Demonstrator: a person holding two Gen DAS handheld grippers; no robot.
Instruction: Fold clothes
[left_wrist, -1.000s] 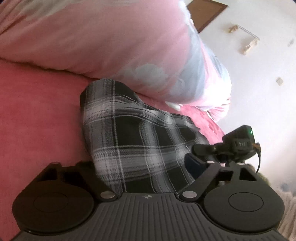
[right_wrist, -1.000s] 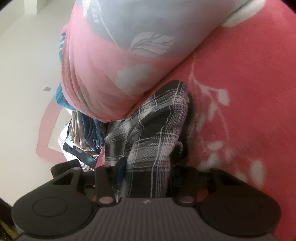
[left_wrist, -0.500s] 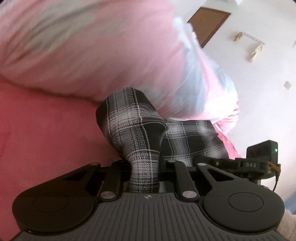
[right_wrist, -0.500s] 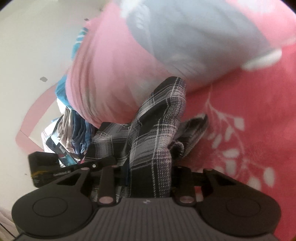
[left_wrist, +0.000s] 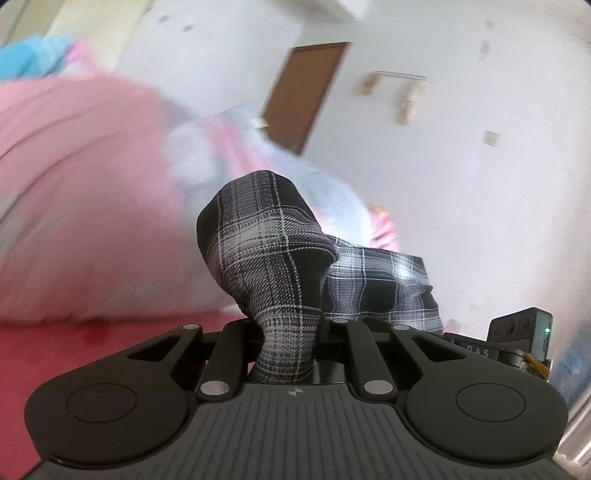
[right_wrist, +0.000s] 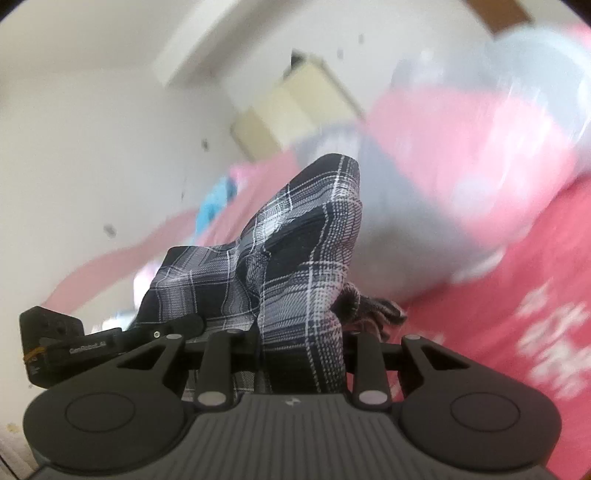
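Note:
A black-and-white plaid garment (left_wrist: 269, 266) is lifted off the red bed. My left gripper (left_wrist: 286, 332) is shut on one bunched corner of it, and the cloth stretches away to the right toward the other gripper (left_wrist: 517, 343). In the right wrist view the same plaid garment (right_wrist: 303, 266) rises between the fingers, with my right gripper (right_wrist: 299, 343) shut on its other corner. The left gripper (right_wrist: 55, 347) shows at the left edge there. A loose dark end (right_wrist: 373, 310) of the cloth hangs to the right.
A big pink and pale blue floral duvet (left_wrist: 85, 206) is heaped behind the garment. The red blanket (right_wrist: 517, 332) with white leaf print covers the bed. White walls, a brown door (left_wrist: 306, 96) and a pile of blue clothes (right_wrist: 214, 203) lie beyond.
Both grippers rose and tilted upward, lifting the plaid garment off the bed. The left gripper shut on its corner after the first frame. The views now show walls.

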